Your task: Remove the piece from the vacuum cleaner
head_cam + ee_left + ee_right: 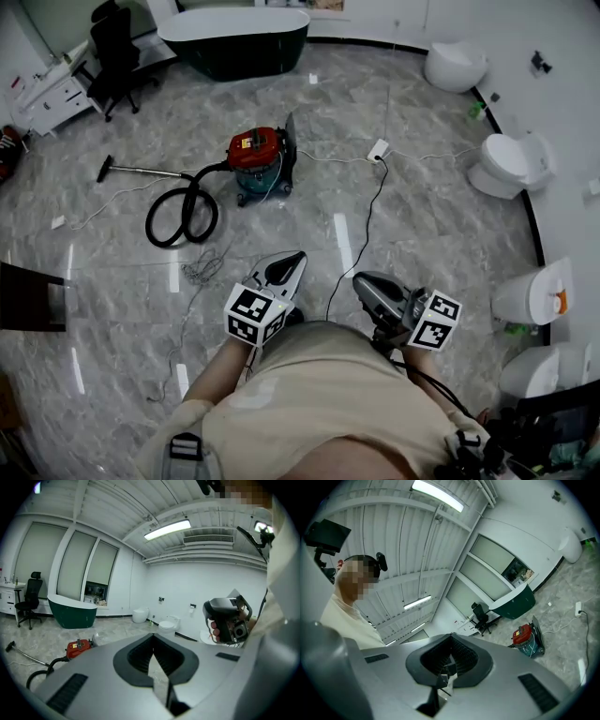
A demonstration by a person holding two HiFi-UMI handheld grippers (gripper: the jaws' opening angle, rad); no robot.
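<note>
Right, both claws are up near the person's body and neither has anything in it. The left claw (298,257) has its jaws pressed together at the tips with nothing between the pads. The right claw (362,280) is the same, jaws together on nothing.

The prize is the red drum vacuum cleaner on its teal base (259,156), standing on the grey marble floor (422,216) well ahead of both claws. It is almost dead ahead of the left claw's tips and off to the left of the right one. Its black ribbed hose (181,214) loops over the floor between the drum and the left claw, a little to that claw's left. A thin metal wand (145,172) runs on from the hose, further left again.

Which piece has to come off isn't settled from here. My money is on the hose or the wand.

If it's the hose, expect it to be soft and floppy. Pinch the ribbed run and it will likely just bend and trail. The better hold looks like the stiff end where it enters the drum, though that joint is too small to read from here.

The wand should be light and rigid, but smooth metal may slip between the pads. A hold close to its joint with the hose looks wiser.

The drum itself looks the heaviest part and could shift on that glossy floor. One claw bracing the body while the other pulls seems the sensible split.
</note>
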